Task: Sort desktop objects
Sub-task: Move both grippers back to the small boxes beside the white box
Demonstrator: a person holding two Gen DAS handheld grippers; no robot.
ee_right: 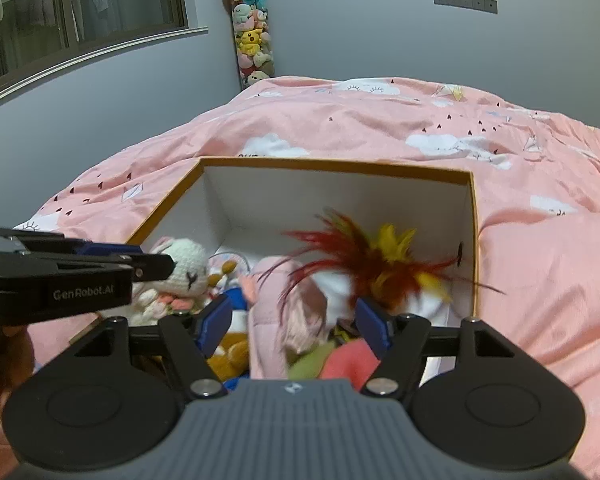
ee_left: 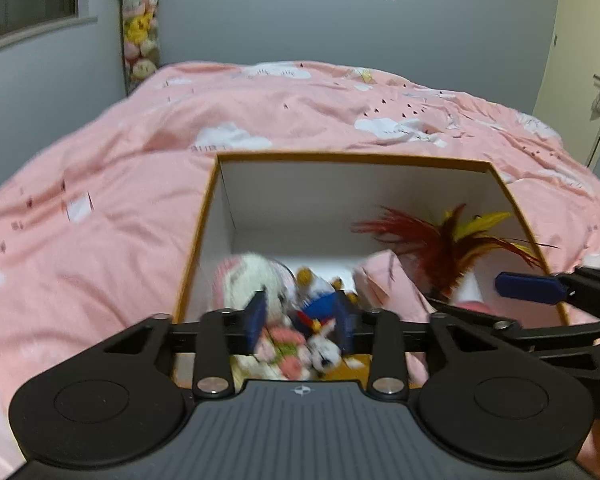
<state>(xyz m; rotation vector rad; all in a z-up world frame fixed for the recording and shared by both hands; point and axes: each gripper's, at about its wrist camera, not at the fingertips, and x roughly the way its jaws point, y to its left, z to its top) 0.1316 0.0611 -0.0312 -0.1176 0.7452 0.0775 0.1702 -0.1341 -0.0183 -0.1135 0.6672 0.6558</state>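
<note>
A: Nearest the lens, what does the left gripper (ee_left: pixel 302 322) show?

B: Blue pads apart, released; small plush toys (ee_left: pixel 312 320) lie blurred between and below them, and contact cannot be judged.

A: Where do the toys lie?

B: Inside the orange-rimmed box (ee_left: pixel 352 158), which sits on the pink quilt (ee_left: pixel 100 184). A white crocheted bunny (ee_right: pixel 188 268) is at its left side, a feather toy (ee_right: pixel 372 256) at its right, a pink cloth (ee_right: pixel 268 320) between.

A: And the right gripper (ee_right: pixel 296 320)?

B: Jaws spread, released, above the pink cloth; nothing is pinched.
</note>
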